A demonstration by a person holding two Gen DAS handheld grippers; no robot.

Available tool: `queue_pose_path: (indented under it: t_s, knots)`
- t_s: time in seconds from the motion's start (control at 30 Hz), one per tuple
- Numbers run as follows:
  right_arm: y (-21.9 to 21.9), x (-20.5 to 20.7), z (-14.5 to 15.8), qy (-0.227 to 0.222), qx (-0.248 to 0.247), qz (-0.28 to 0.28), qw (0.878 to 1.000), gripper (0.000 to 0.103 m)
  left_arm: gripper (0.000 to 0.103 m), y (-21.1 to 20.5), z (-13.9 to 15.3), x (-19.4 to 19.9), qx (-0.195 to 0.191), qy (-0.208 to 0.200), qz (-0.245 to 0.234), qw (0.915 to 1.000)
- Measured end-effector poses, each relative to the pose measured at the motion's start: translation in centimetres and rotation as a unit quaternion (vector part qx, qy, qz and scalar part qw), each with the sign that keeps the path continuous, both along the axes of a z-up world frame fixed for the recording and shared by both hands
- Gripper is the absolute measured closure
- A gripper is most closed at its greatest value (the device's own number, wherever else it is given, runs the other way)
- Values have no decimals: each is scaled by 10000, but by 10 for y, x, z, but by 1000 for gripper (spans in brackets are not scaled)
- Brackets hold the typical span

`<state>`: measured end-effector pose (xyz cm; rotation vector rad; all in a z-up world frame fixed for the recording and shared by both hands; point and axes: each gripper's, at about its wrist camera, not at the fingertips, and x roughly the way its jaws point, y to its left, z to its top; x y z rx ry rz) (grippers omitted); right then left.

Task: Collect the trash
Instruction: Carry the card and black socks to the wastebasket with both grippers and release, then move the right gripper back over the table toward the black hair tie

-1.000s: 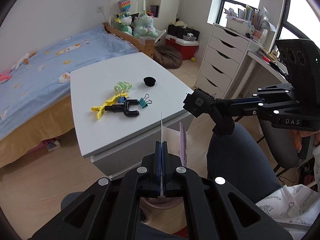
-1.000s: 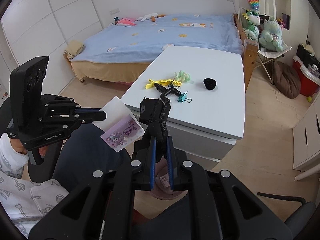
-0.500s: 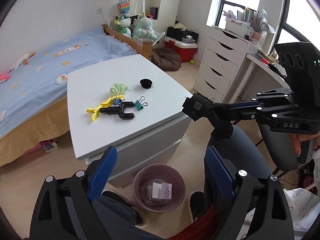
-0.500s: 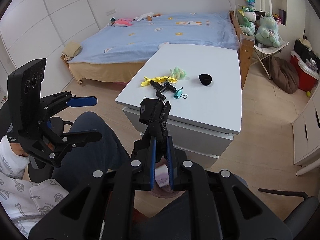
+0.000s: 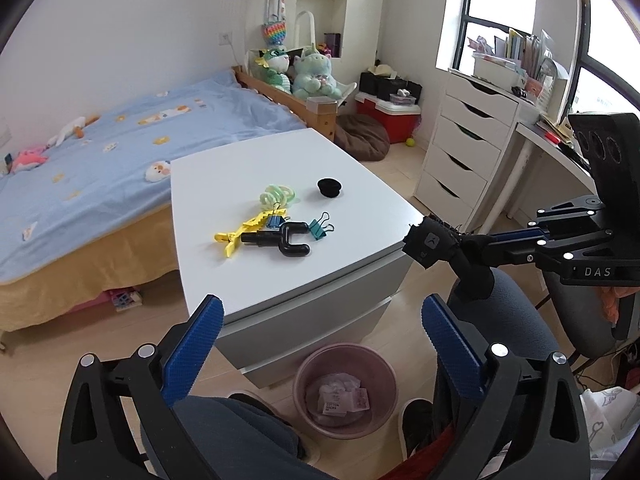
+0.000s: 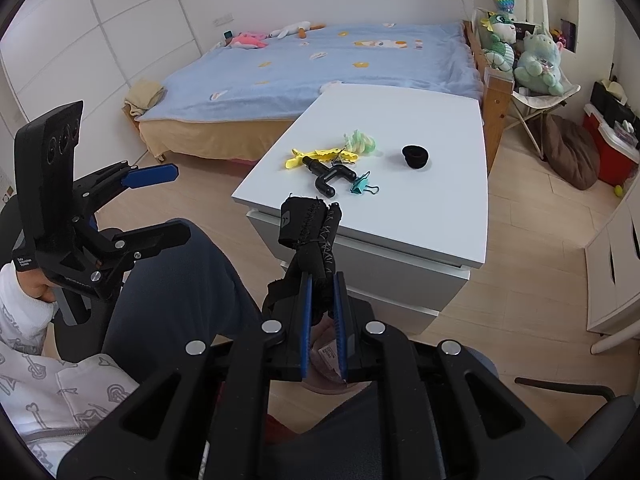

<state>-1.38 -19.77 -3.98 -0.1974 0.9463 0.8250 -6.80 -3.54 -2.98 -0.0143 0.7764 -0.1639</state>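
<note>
Both tools tilt downward; left tool opening, empty, above bin.

Pink bin, yellow clip

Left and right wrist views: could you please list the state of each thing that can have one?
Left tongs: opening, nothing between them.
Right tongs: shut on a black strap.
Pink bin: upright on the floor, wrappers inside.
Drawers: all closed.
Teal clip: lying on the white table.
</note>
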Motion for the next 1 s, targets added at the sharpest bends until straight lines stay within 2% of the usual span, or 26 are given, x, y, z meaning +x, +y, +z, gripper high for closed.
queue_pose_path:
  t_s: [0.57, 0.67, 0.73, 0.77, 0.8, 0.83, 0.9, 1.0]
  knots:
    - [19, -2, -5, 94, -33, 323, 9994, 93, 7, 20, 2, -6, -100, 27, 268, 9996]
    - [22, -3, -6, 101, -15, 376, 9992, 87, 7, 20, 3, -6, -107, 8, 265, 9996]
    - [23, -4, -8, 126, -8, 422, 9990, 64, 7, 20, 3, -5, -108, 1, 271, 9996]
    - [22, -4, -8, 93, 27, 387, 9992, 41, 7, 20, 2, -5, -107, 2, 277, 9996]
    - [21, -4, -9, 74, 81, 339, 9994, 29, 7, 19, 3, -5, -103, 8, 280, 9996]
    - [20, -4, -8, 61, 107, 297, 9995, 27, 7, 19, 2, -5, -101, 16, 282, 9996]
    - [18, -3, -9, 27, 62, 187, 9998, 13, 7, 19, 2, -5, -99, 30, 275, 9996]
    - [15, -1, -8, 0, 28, 36, 10000, 7, 7, 19, 1, -4, -84, 51, 264, 9996]
